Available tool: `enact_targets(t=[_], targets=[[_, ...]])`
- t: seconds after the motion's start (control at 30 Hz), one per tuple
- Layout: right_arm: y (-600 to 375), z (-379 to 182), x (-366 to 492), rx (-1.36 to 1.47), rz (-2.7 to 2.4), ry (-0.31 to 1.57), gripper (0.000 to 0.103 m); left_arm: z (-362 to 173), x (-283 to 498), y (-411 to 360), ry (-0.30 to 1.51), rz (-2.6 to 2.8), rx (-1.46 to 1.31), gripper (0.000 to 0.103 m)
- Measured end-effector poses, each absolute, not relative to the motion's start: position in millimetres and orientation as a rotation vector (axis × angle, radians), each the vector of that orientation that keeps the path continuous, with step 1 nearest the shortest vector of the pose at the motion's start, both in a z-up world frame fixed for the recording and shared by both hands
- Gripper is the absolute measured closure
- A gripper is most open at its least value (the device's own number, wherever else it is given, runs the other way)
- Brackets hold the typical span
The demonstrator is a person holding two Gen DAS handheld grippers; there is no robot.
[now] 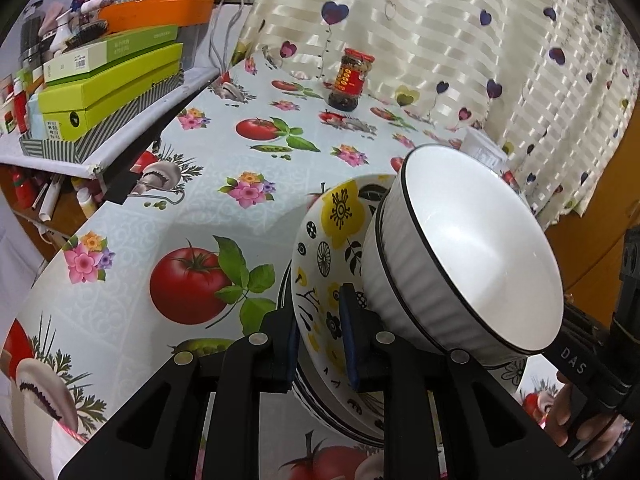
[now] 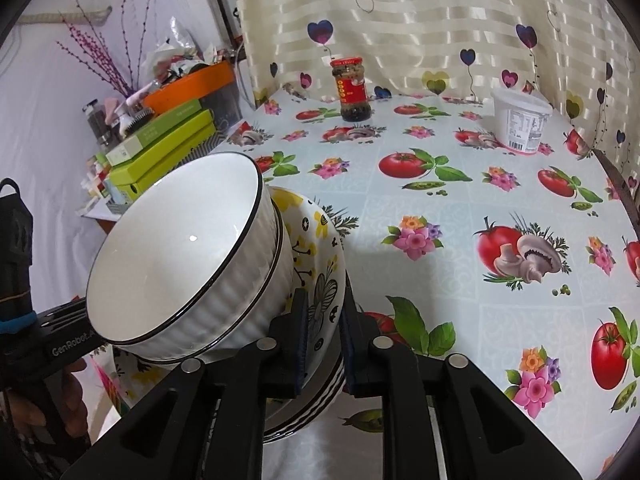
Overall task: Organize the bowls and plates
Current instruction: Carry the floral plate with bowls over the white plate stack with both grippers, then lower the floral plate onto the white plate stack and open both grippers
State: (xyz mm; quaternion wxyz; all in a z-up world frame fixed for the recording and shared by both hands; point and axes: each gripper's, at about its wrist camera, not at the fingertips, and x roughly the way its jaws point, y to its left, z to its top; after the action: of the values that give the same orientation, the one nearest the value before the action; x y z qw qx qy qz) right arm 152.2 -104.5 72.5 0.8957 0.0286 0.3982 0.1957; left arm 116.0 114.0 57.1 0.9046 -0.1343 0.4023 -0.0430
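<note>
A stack of patterned plates (image 1: 332, 240) with yellow and black flowers carries two nested white ribbed bowls (image 1: 480, 256) with black rims. My left gripper (image 1: 320, 344) is shut on the plates' rim on one side. My right gripper (image 2: 324, 340) is shut on the plate stack (image 2: 320, 240) on the opposite side, with the bowls (image 2: 176, 256) to its left. The stack is tilted and held above the tablecloth. The lower plates show striped black-and-white edges (image 2: 316, 408).
A sauce jar (image 2: 354, 90) stands at the back of the table (image 2: 440, 220) by the curtain. A white plastic tub (image 2: 520, 124) sits back right. A side shelf holds green boxes (image 1: 112, 88) and an orange tray (image 1: 156, 12) at left.
</note>
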Motion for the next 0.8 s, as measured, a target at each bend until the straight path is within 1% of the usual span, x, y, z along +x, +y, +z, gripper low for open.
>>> enact_targets(t=[0.03, 0.07, 0.1, 0.2, 0.37, 0.47, 0.53, 0.63, 0.73, 0.8], targets=[[-106.5, 73.4, 150.4, 0.048, 0.377, 0.814, 0.062, 58.1, 115.2, 116.3, 0.823, -0.092, -0.29, 0.083], [-112.1, 73.9, 150.0, 0.047, 0.345, 0.802, 0.046, 58.8, 115.1, 117.2, 0.82, -0.093, -0.297, 0.083], [-118.6, 73.1, 150.6, 0.075, 0.352, 0.809, 0.039, 60.0, 114.9, 117.9, 0.816, -0.089, -0.299, 0.083], [-131.3, 70.8, 151.9, 0.15, 0.376, 0.835, 0.038, 64.8, 114.0, 115.0, 0.794, -0.052, -0.253, 0.082], [-132.8, 70.2, 143.8, 0.132, 0.374, 0.827, 0.037, 69.0, 109.6, 114.2, 0.784, -0.03, -0.232, 0.078], [-132.0, 73.6, 136.8, 0.108, 0.37, 0.8, 0.037, 70.4, 101.8, 111.2, 0.781, -0.003, -0.204, 0.078], [-131.1, 75.7, 132.8, 0.101, 0.366, 0.786, 0.035, 71.5, 95.5, 109.4, 0.773, 0.009, -0.195, 0.078], [-131.2, 78.5, 120.7, 0.078, 0.358, 0.755, 0.03, 71.4, 80.8, 104.4, 0.761, 0.038, -0.164, 0.078], [-130.7, 78.2, 107.6, 0.056, 0.354, 0.74, 0.029, 71.5, 66.0, 97.9, 0.741, 0.056, -0.137, 0.071], [-131.4, 77.6, 98.1, 0.056, 0.364, 0.725, 0.024, 72.7, 57.7, 94.0, 0.73, 0.065, -0.129, 0.07]])
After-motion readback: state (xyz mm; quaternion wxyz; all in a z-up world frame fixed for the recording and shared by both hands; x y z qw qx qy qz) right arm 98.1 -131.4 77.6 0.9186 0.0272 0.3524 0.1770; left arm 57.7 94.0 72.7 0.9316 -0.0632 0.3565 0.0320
